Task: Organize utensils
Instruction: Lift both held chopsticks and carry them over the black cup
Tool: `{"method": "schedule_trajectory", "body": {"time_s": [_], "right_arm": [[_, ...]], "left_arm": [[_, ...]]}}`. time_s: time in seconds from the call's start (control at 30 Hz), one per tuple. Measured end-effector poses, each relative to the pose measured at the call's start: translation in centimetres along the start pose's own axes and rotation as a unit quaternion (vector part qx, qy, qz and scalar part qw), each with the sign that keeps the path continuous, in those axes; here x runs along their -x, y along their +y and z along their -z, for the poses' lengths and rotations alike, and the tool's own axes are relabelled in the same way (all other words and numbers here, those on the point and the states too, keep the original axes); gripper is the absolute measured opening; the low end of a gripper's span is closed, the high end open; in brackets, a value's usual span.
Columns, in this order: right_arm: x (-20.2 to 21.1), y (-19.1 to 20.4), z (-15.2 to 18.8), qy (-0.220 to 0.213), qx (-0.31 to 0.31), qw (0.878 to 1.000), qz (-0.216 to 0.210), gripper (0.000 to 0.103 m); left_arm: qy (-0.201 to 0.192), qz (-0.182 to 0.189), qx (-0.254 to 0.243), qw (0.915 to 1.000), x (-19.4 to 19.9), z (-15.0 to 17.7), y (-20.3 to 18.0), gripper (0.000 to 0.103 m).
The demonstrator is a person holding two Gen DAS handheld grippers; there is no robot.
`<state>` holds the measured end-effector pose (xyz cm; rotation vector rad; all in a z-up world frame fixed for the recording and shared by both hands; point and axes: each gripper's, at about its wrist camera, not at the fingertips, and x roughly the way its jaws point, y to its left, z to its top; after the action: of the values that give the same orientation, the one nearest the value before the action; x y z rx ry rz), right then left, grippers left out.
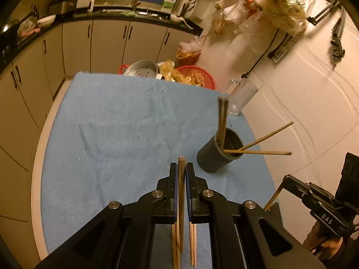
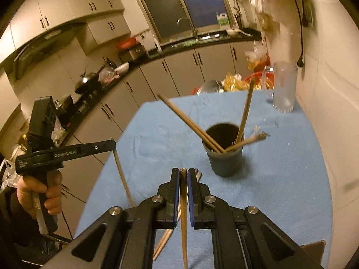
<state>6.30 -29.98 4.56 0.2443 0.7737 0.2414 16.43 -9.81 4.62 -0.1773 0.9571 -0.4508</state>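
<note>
A dark round holder cup (image 1: 218,154) stands on the blue cloth at the right, with several wooden chopsticks (image 1: 258,151) leaning out of it. It also shows in the right wrist view (image 2: 224,159) with chopsticks (image 2: 190,123) fanning out. My left gripper (image 1: 181,168) is shut on a wooden chopstick (image 1: 181,201), held left of the cup. My right gripper (image 2: 184,172) is shut on a wooden chopstick (image 2: 184,224), held just in front of the cup. More chopsticks (image 1: 193,244) lie on the cloth beneath the left gripper.
A glass mug (image 2: 283,87) stands at the cloth's far right corner by the white wall. A metal steamer pot (image 1: 142,69) and red basket (image 1: 197,76) sit beyond the far edge. Kitchen cabinets (image 1: 107,44) run along the left and back.
</note>
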Motion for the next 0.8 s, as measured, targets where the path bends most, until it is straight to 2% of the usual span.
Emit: {"method": "schedule_trajectory", "body": {"time_s": [0.5,0.8], "right_arm": [[3.7,1.5,-5.1,-0.060,0.025,0.998,0.006,0.008],[6.4,1.6,-7.6,-0.095,0.026,0.995,0.015,0.008]], "left_arm": [[-0.038,-0.008,-0.039,0.9985,3.1,-4.6,-2.8,0.006],[-0.061,0.012,-0.064,0.9960,5.4,-6.9,-5.7,0.006]]}}
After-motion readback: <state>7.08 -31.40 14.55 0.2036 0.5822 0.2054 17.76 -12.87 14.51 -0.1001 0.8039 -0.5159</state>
